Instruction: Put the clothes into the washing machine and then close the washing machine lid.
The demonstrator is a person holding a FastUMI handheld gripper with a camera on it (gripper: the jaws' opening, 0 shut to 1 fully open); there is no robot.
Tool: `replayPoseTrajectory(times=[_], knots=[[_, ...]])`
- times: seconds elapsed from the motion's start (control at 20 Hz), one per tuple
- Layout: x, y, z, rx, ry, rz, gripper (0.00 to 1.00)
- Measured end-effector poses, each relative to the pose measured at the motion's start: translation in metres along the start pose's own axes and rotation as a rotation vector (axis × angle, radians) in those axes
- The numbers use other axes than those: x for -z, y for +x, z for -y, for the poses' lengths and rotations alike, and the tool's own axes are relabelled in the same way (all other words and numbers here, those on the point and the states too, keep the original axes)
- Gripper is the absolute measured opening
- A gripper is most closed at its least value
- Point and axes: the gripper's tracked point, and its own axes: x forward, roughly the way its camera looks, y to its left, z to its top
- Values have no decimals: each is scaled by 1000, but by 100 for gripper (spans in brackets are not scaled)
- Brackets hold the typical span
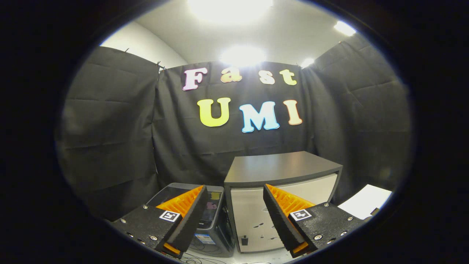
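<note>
Gripper [234, 220], lower centre: two fingers spread wide, holding nothing. Beyond them, one grey-topped cabinet [282, 170] with pale front. Lower left of it, one dark washing machine [216, 223], lid state unclear. One white sheet [366, 200], lower right.

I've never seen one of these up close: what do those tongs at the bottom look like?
The tongs have two wedge-shaped fingers. Each has a ribbed orange outer face, a black foam-like pad on the inner side, and a speckled black base with screws and a small square black-and-white marker. A small orange tab shows near each base.
</note>
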Motion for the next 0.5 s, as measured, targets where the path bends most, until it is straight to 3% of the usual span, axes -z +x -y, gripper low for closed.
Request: replayPoseTrajectory(times=[0.5], knots=[[0,-59,84,93,-2,43,93]])
